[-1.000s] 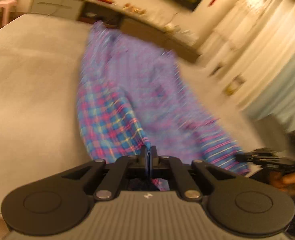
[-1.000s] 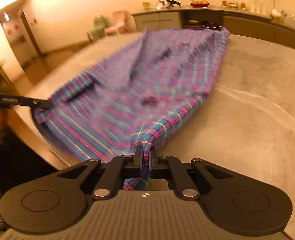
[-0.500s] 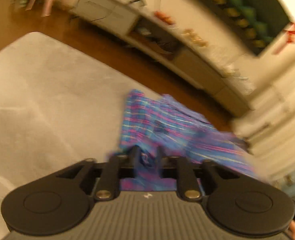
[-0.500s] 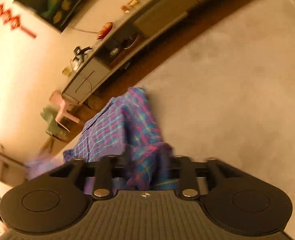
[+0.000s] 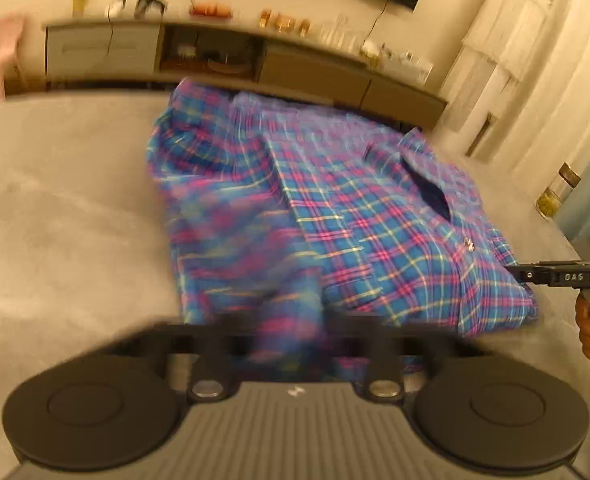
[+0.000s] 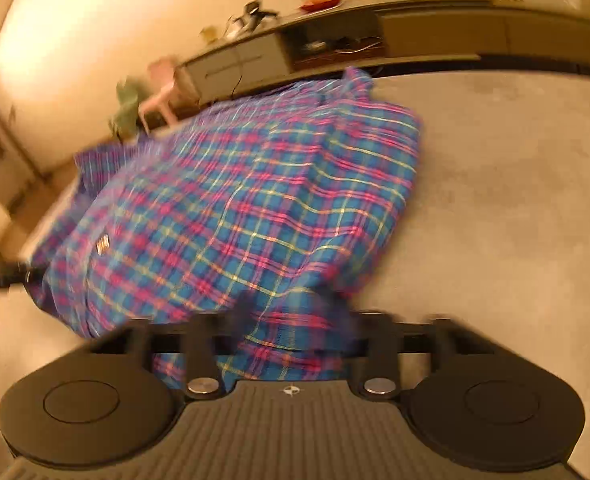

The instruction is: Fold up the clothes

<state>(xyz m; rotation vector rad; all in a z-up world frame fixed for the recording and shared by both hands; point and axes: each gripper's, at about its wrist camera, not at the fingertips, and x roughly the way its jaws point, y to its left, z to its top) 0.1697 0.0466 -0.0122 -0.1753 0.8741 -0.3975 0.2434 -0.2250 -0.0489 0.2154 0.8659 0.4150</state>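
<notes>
Shirt [image 5: 375, 240]: a plaid garment, spread front-up over the centre of the grey surface [image 5: 55, 220]. Its far edge reached the top of that surface and its near hem lay at the bottom of both wrist views.

We rated the fabric as light, soft and limp. It would drape, crease and slide on itself, and it would not hold a shape unsupported. We judged breakage unlikely, though the metal snap [image 5: 469, 244] on the placket could catch.

The left gripper [image 5: 287, 328] sat at the bottom centre of its view. Blur hid the pads, but we read the jaws as closed, pinching the near hem.

The right gripper [image 6: 295, 320] sat at the bottom centre of its own view. Its jaws were closing, a fold of hem lay loosely between them, and we saw no firm pinch.

Recommended hold: pinch the hem or a side seam at two well-separated corners, where the cloth is doubled. A single-layer hold in mid-panel would, in our judgement, bunch and slip.
</notes>
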